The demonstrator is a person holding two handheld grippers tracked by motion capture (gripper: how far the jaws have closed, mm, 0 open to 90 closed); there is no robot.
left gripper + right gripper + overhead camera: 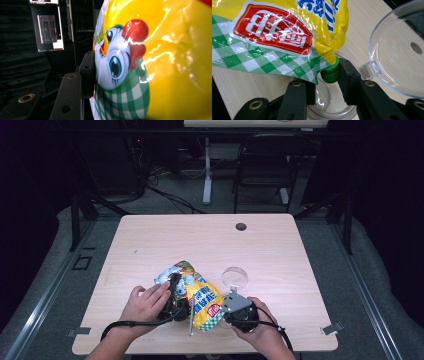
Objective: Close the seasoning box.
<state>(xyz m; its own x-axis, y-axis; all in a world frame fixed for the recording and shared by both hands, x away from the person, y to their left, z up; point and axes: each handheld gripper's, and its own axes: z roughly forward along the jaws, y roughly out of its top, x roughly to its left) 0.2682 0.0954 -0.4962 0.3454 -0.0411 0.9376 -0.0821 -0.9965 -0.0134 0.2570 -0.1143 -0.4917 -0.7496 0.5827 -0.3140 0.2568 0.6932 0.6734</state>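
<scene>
Yellow glossy plastic makes up the soft pouch (201,299), printed with a cartoon chicken, a green-and-white check band and a red label; it sits near the front edge of the pale wooden table (150,240), held up between both tools. The left gripper (174,296) clamps the pouch's body — in the left gripper view a black pad presses into the printed film — apparently to steady and tilt it. The pouch's green ribbed spout (330,72) points down over a clear round plastic container (337,110), whose hinged transparent lid (398,53) stands open beside it. The right gripper (326,83) brackets that spout: one pad touches it, the other stands clear, so nothing is pinched there yet — likely ready for pouring.
</scene>
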